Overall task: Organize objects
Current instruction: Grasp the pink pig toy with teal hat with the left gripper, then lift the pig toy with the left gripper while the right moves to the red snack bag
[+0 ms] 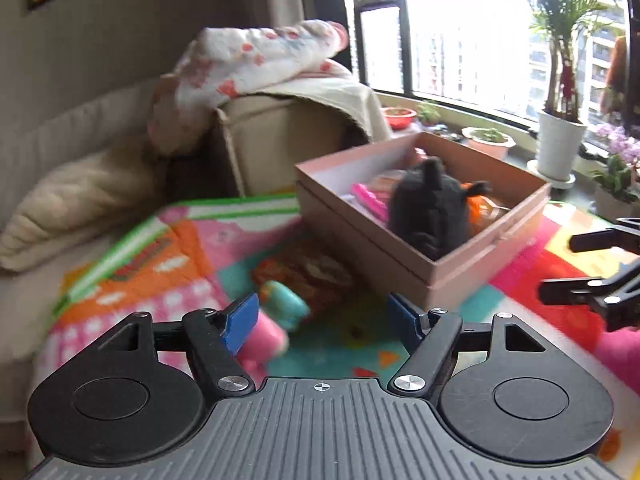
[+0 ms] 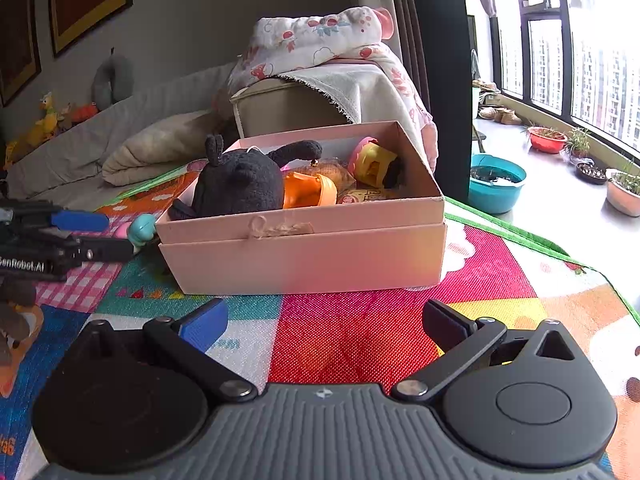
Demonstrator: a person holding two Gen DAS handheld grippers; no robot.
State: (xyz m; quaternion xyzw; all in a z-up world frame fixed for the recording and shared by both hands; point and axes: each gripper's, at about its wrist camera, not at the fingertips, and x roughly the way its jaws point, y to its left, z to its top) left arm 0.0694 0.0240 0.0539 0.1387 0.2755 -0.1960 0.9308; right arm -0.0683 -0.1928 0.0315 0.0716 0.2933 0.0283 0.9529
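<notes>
I have the play mat [image 2: 400,320] spread across the floor, and on it the pink box [image 2: 304,256] sits as my collection point, just beyond my right gripper [image 2: 326,326] and to the far right of my left gripper [image 1: 322,320]. Judging by its contents, most of the sorting is done: the black plush toy [image 2: 240,184] fills the near-left part of the box, an orange plastic toy [image 2: 310,190] lies just beside it, and a pink-and-yellow toy [image 2: 372,160] rests toward the far right, with some flat packets underneath that I cannot identify.

What is left, as far as I can see, lies outside the box on its left side. A brown patterned item [image 1: 308,272], too blurred to name, lies on the mat against the box wall. Near it is a teal and pink toy [image 1: 276,320], just ahead of my left fingers [image 1: 240,322]. Another brown plush piece [image 2: 18,320] sits at the left edge of the right view.

Both grippers have their fingers spread wide apart with nothing between them. I would take the teal and pink toy next.
</notes>
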